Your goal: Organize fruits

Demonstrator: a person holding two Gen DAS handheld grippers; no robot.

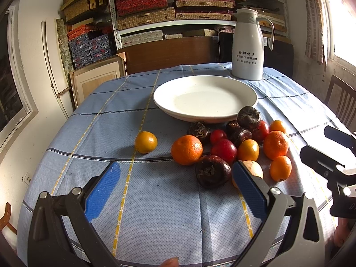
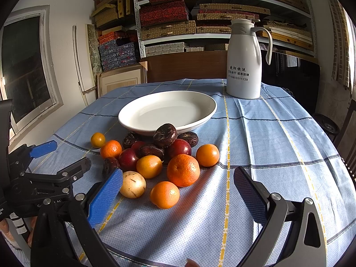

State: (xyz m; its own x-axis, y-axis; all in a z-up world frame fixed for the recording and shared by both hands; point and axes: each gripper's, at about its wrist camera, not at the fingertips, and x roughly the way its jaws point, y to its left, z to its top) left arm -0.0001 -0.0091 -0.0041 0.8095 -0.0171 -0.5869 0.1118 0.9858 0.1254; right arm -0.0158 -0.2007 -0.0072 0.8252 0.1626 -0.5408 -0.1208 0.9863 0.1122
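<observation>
Fruits heaped on tablecloth — white plate bare.

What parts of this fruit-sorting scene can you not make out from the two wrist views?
- Pale round fruit: left wrist view, mostly hidden behind the left hand-held gripper's finger.
- Dark fruit: right wrist view, partly covered by the right hand-held gripper's blue pad.
- Thermos jug lettering: too small to read reliably.
- Tablecloth's near edge: cut off by the frame.
</observation>
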